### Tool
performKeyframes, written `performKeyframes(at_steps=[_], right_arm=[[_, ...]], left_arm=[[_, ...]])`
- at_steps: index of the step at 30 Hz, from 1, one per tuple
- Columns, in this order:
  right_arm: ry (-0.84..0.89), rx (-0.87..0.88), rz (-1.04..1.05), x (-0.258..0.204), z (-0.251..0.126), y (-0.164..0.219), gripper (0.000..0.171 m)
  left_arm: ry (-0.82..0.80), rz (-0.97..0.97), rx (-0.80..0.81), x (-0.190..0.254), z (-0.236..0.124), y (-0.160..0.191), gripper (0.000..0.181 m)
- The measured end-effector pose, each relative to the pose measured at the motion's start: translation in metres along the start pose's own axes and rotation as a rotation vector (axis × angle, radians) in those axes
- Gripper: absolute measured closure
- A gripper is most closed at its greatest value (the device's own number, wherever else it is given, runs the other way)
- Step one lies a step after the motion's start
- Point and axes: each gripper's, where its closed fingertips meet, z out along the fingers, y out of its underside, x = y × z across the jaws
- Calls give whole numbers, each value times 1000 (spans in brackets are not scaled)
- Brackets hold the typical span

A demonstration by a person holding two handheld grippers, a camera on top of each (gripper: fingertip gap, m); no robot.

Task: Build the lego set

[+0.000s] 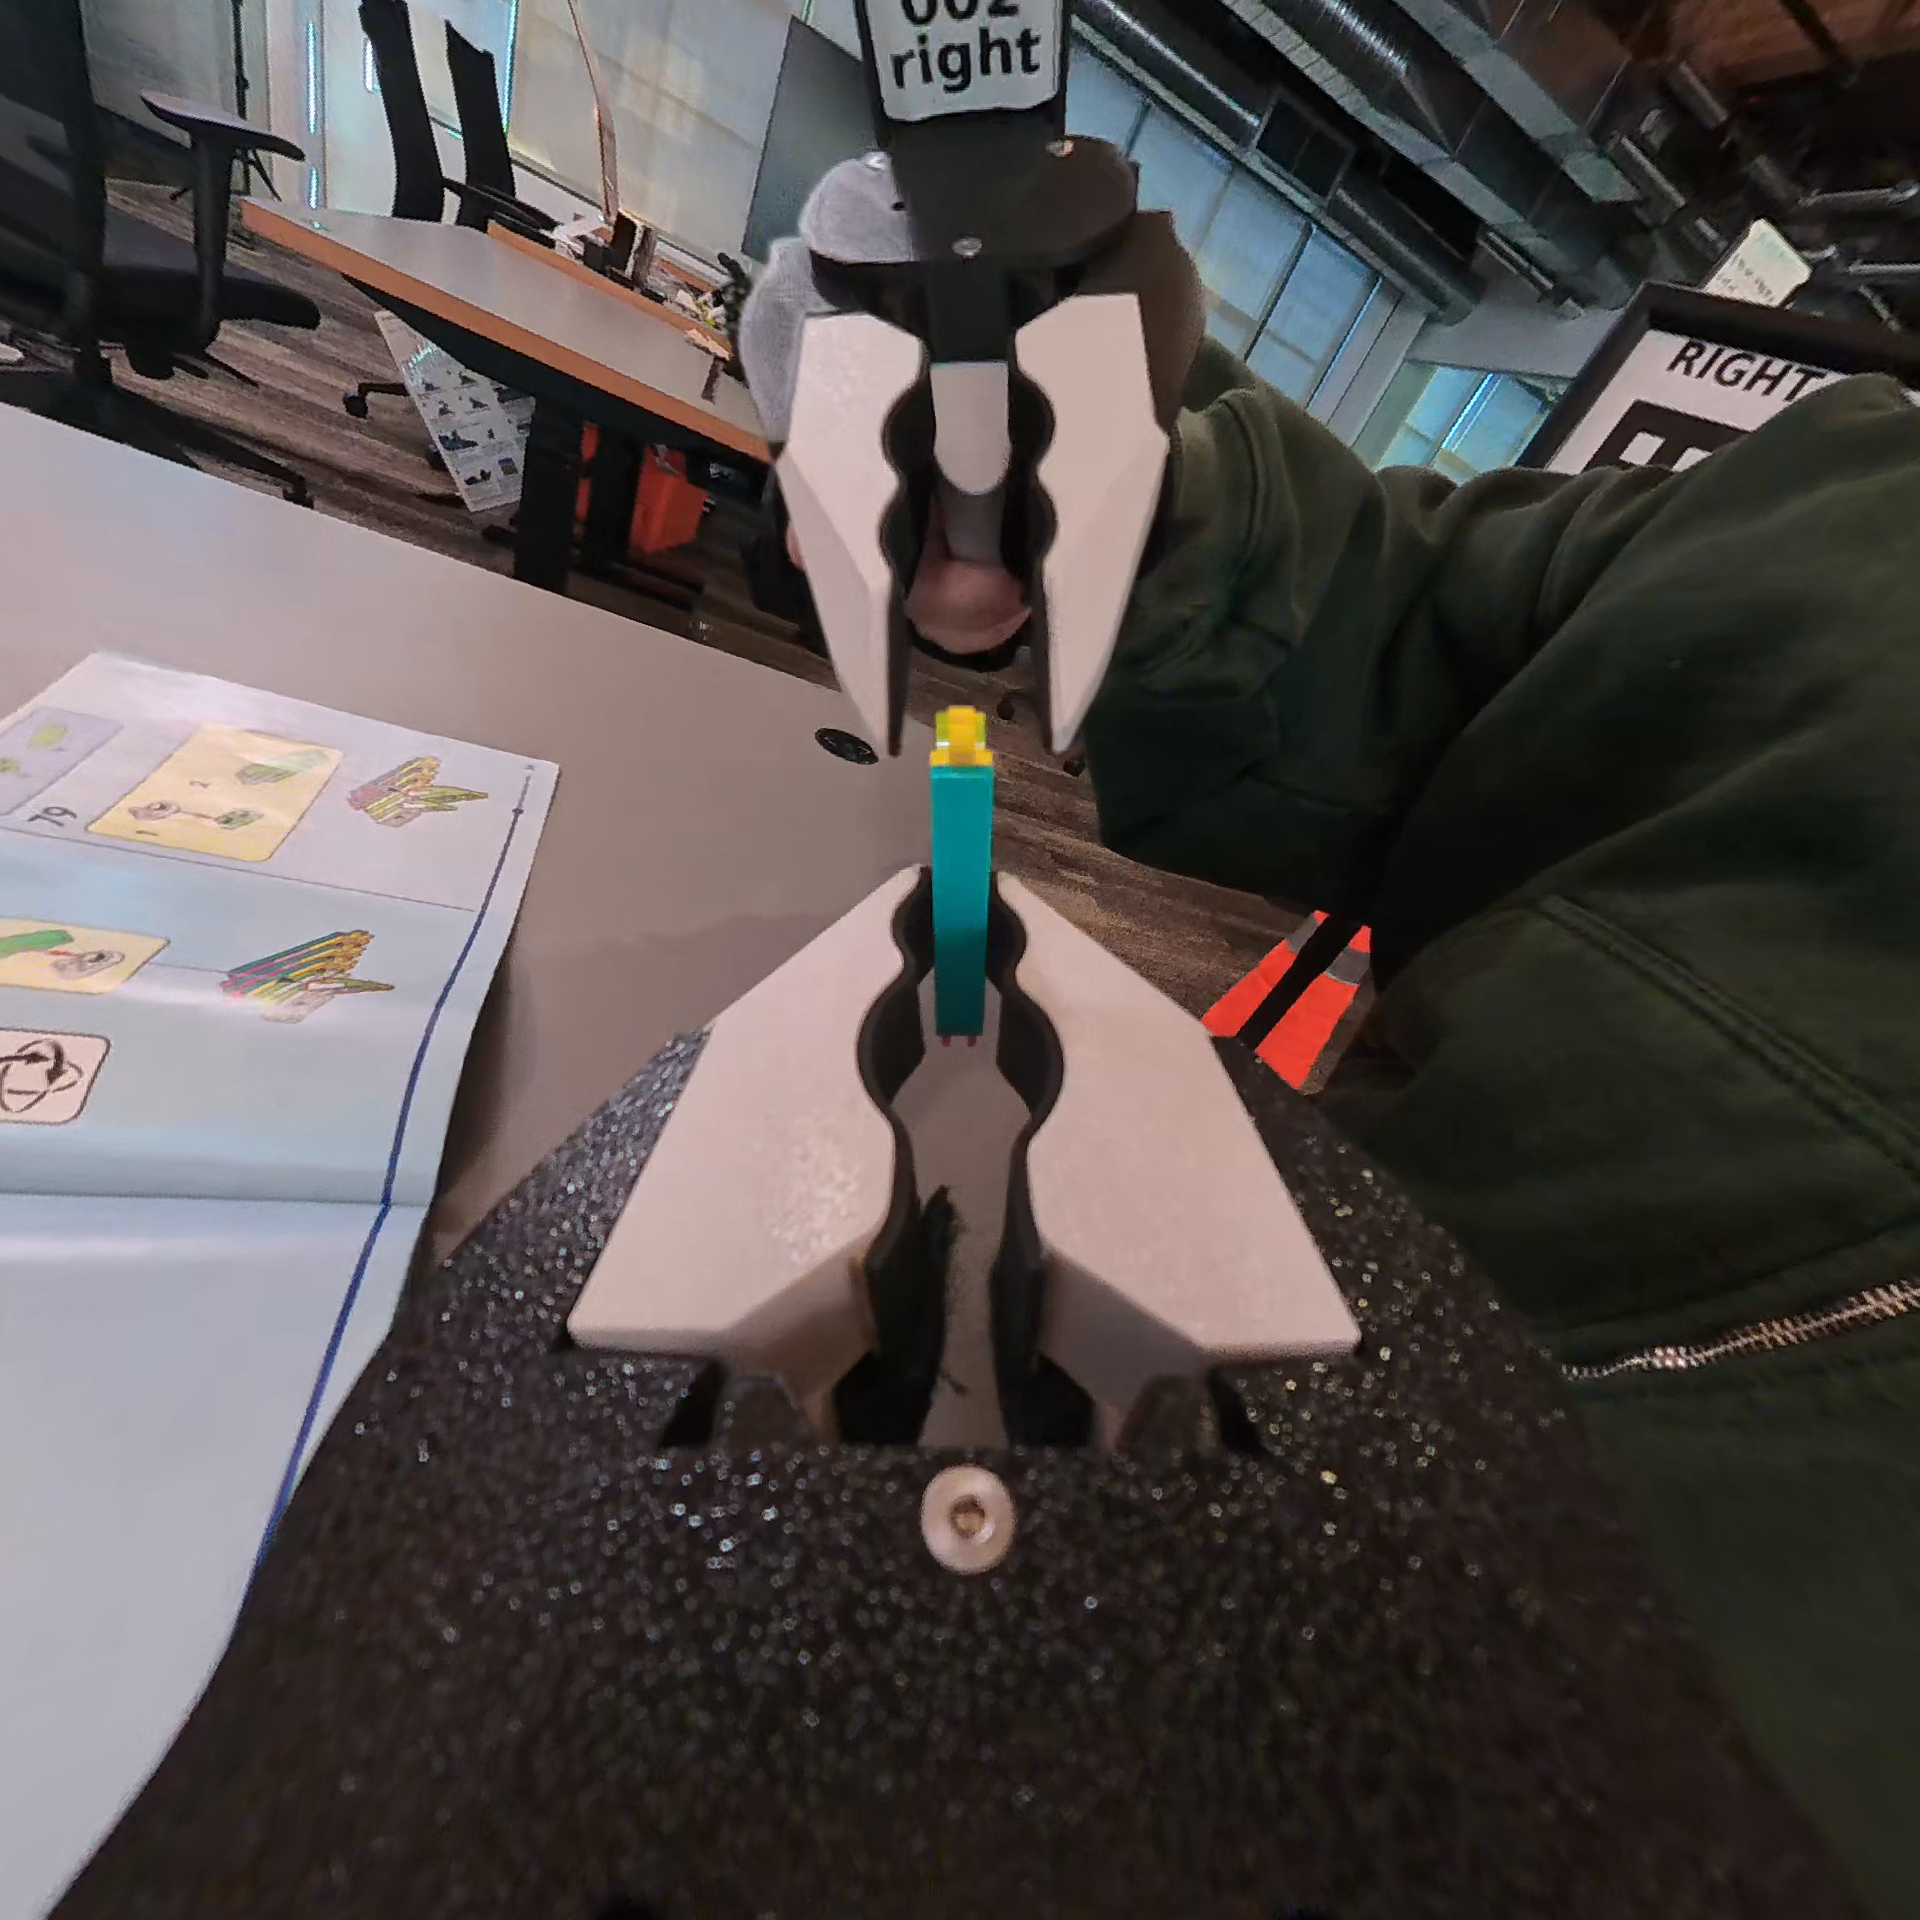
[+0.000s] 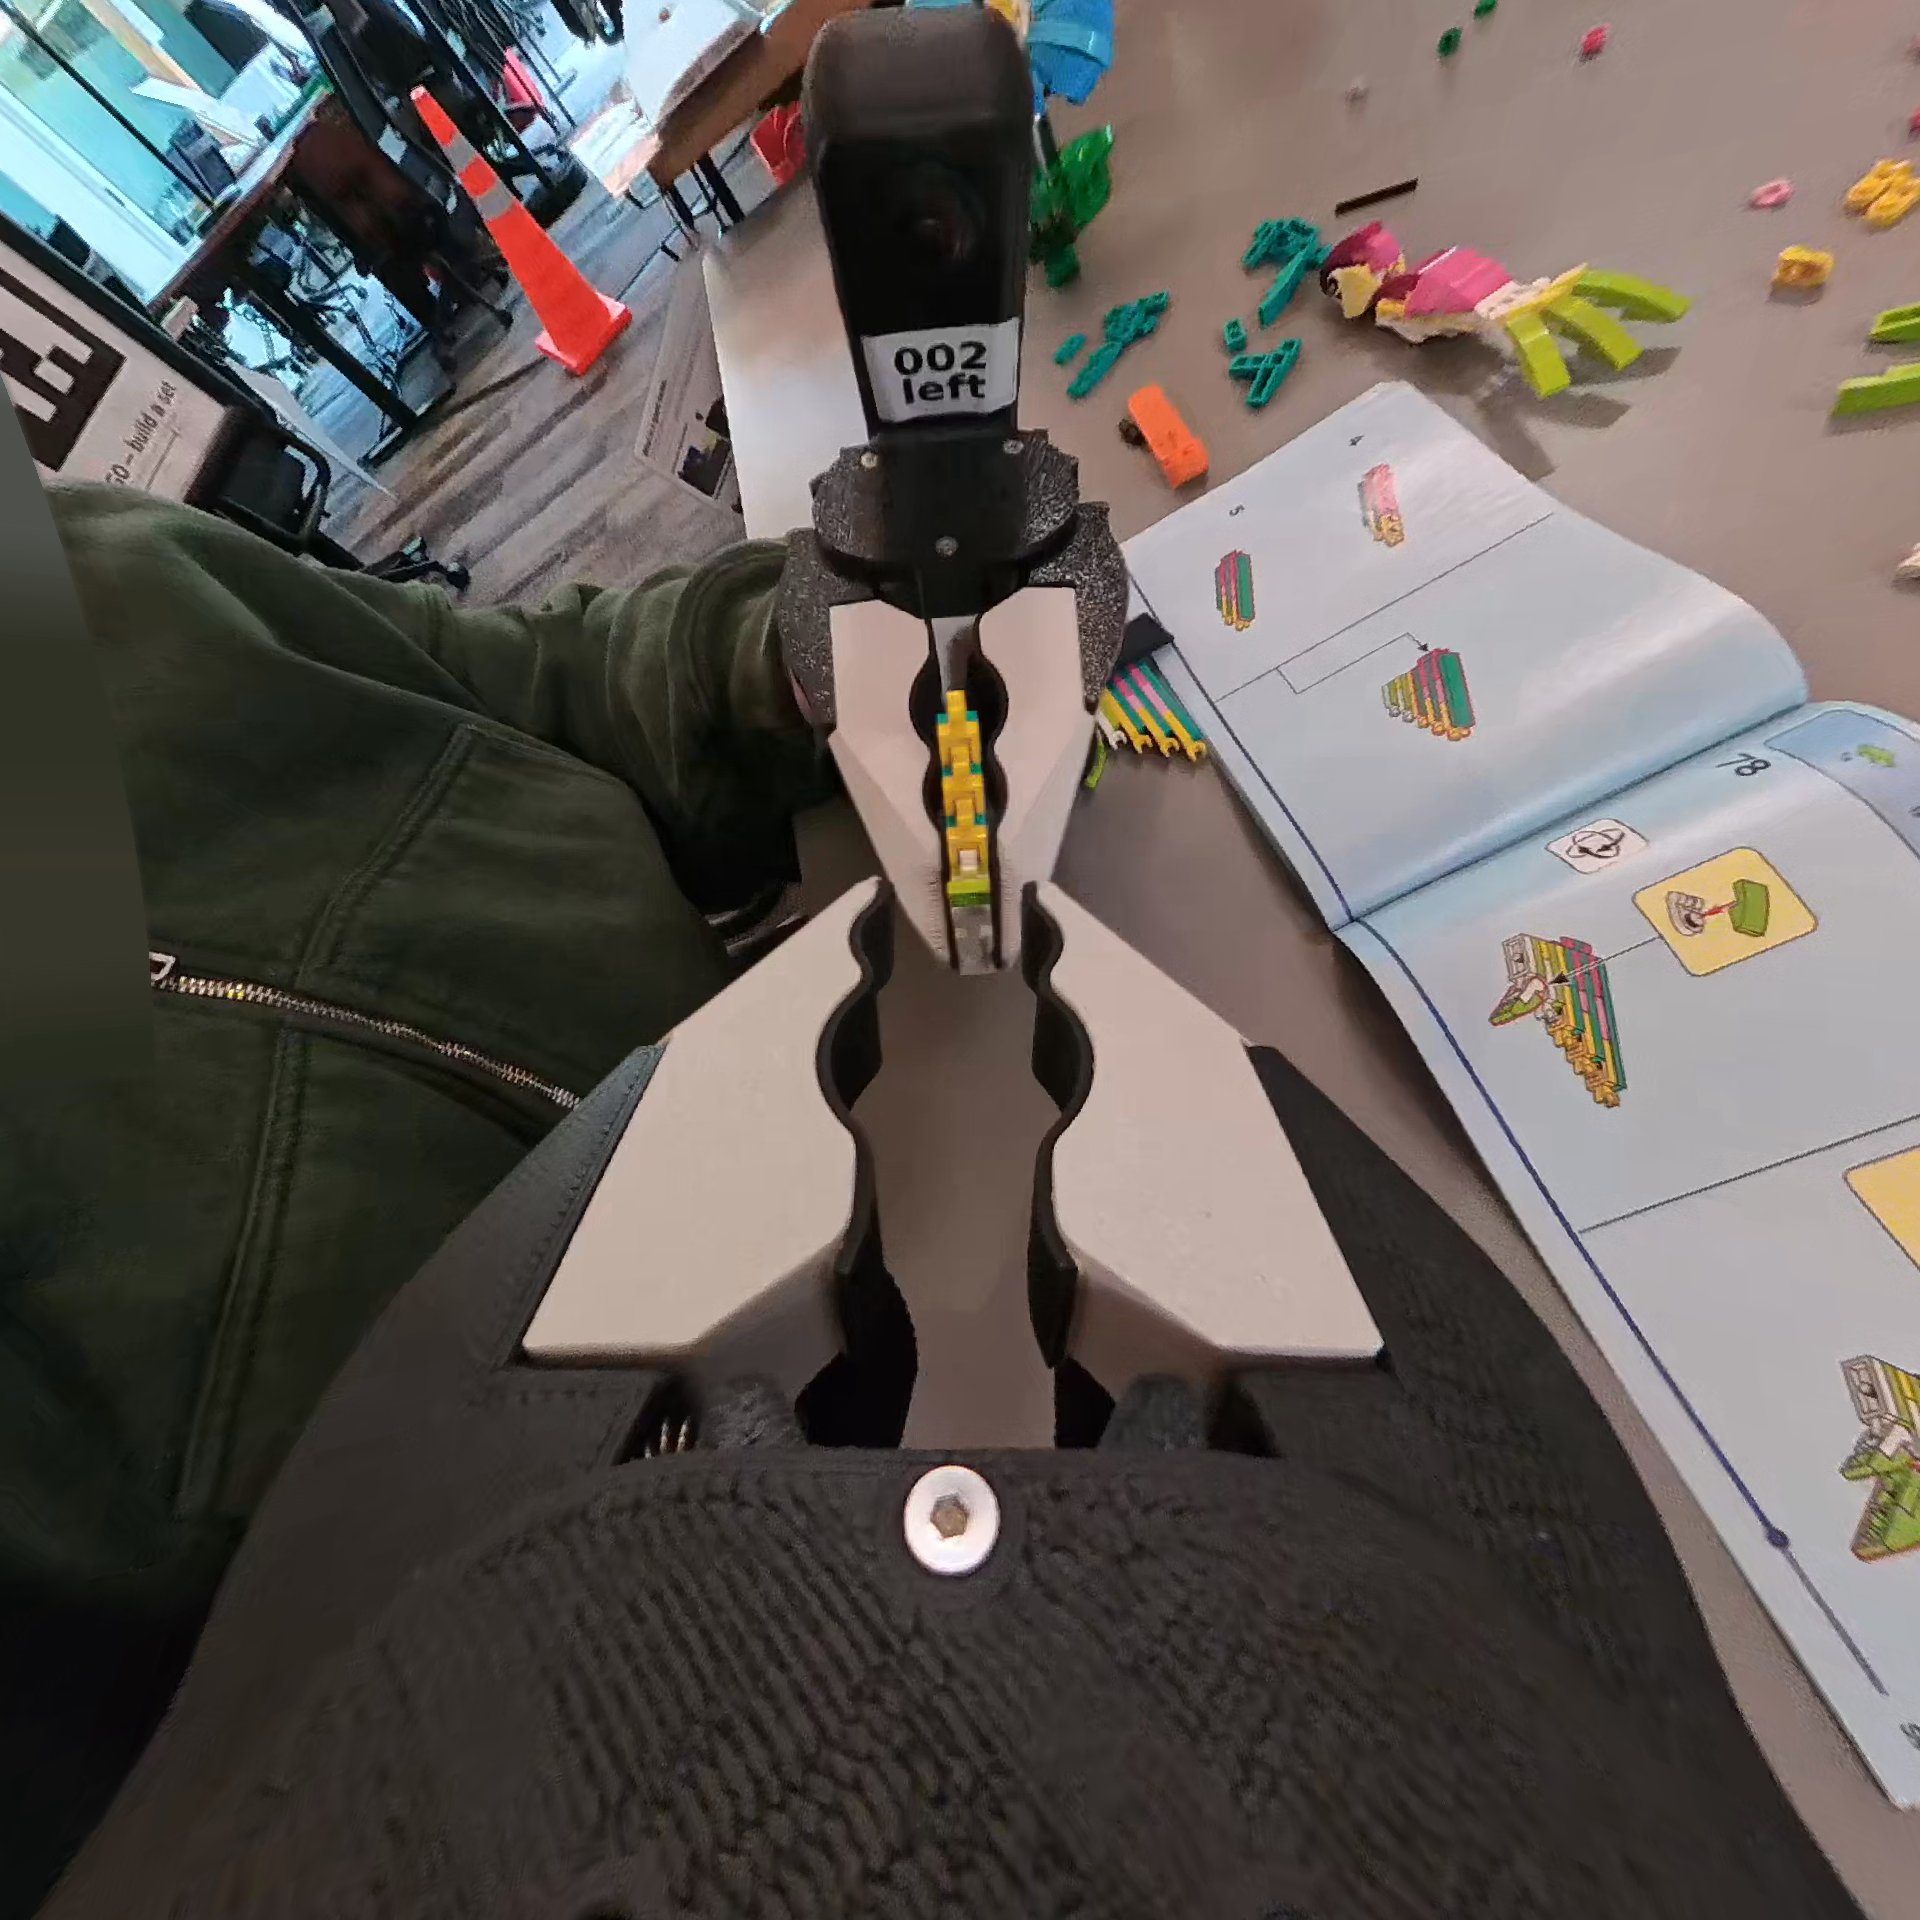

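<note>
Left wrist view: my left gripper (image 1: 961, 883) pinches the teal-and-yellow lego piece (image 1: 960, 894) upright above the table (image 1: 644, 831); my right gripper (image 1: 971, 750) hangs parted just above it, holding nothing.

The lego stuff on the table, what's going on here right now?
A person in a green jacket holds a gripper in each hand above the table. The left gripper is shut on a thin teal and yellow lego assembly, held edge-on. The right gripper faces it, open and empty, tips just short of the piece. An open instruction booklet and loose lego pieces lie on the table.
</note>
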Motion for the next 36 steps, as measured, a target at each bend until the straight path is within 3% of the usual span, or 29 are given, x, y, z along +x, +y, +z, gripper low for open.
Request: performKeyframes(at_steps=[7,25,27,31,36], right_arm=[[4,5,-14,0,7,0,164],[17,-42,95,7,14,6,164],[8,17,38,5,11,-2,164],[33,332,-114,6,-21,-48,140],[456,636,-368,60,-63,-73,135]], left_arm=[[28,-29,4,2,0,0,175],[2,-42,-51,-4,1,8,175],[17,-53,-5,-2,-1,0,176],[-20,-23,6,-5,-7,-5,175],[-182,30,-82,-14,-30,1,176]])
